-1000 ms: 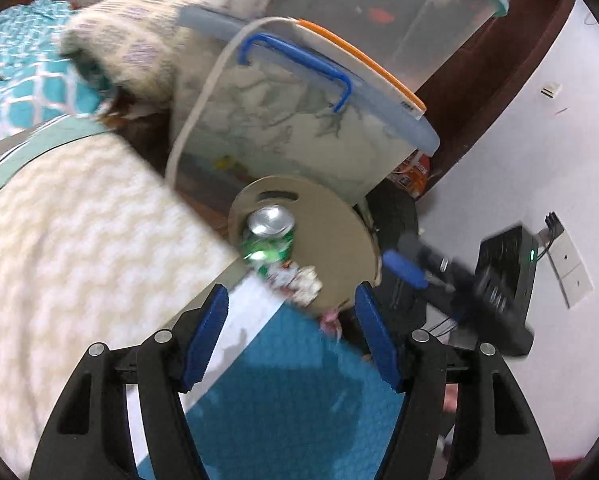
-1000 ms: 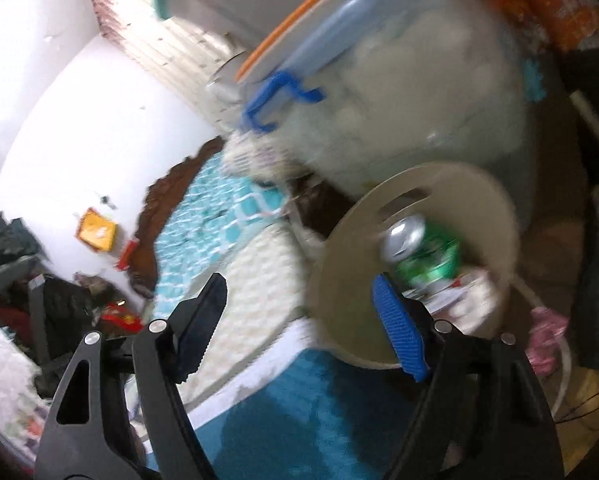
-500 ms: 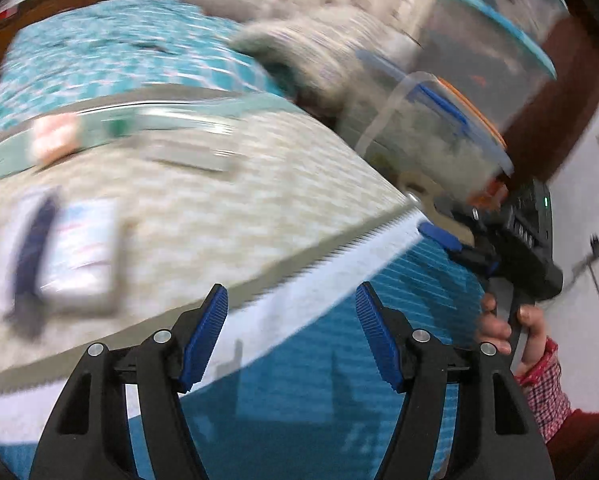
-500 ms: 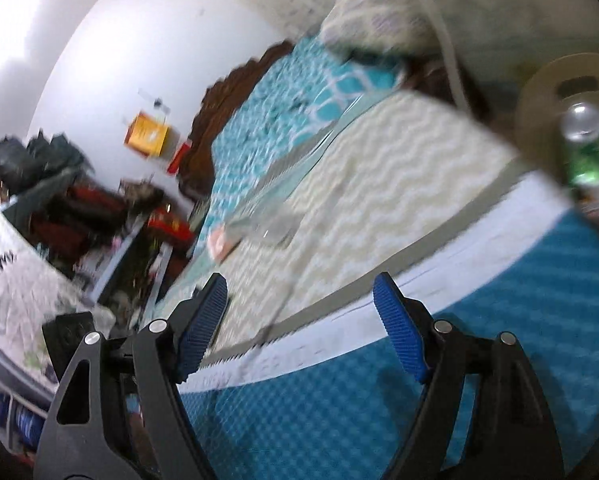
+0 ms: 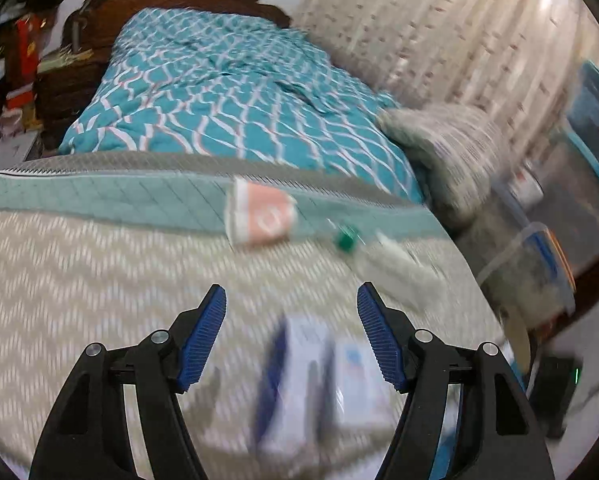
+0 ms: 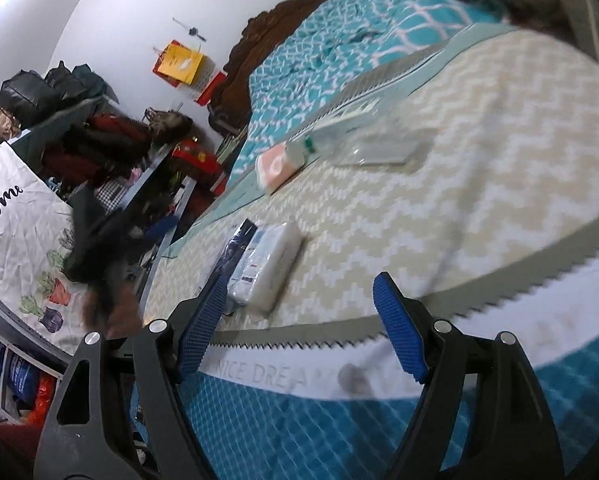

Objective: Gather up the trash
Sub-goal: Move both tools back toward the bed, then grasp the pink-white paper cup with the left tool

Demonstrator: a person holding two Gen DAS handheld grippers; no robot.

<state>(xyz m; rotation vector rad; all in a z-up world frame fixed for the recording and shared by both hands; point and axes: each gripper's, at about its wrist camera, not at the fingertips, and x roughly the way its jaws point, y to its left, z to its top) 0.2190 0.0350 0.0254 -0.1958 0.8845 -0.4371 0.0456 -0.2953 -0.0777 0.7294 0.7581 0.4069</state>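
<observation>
**Both grippers open and empty above a littered bed**

While both grippers hang over the bed (image 6: 499, 184), neither one holds anything. Its blue pads spread wide, the left gripper (image 5: 291, 336) has only the zigzag bedspread and a blurred white packet (image 5: 319, 384) showing between its fingers; the packet lies on the cover just below and ahead of the fingertips, with a dark blue strip along its left side. Farther ahead of that gripper, and slightly to the right, a clear plastic bottle (image 5: 387, 264) with a green cap lies on its side. A pink and white cup (image 5: 259, 220), also tipped over, rests just left of the bottle's cap.

Equally wide apart stand the jaws of the right gripper (image 6: 299, 312), with nothing between them. From its view the packet (image 6: 267, 268) lies just beyond the left fingertip, though whether the two touch cannot be told. Bottle (image 6: 355, 144) and cup (image 6: 277, 168) lie well ahead, up and slightly left. A patterned teal quilt (image 5: 227, 92) covers the far end of the bed.
</observation>
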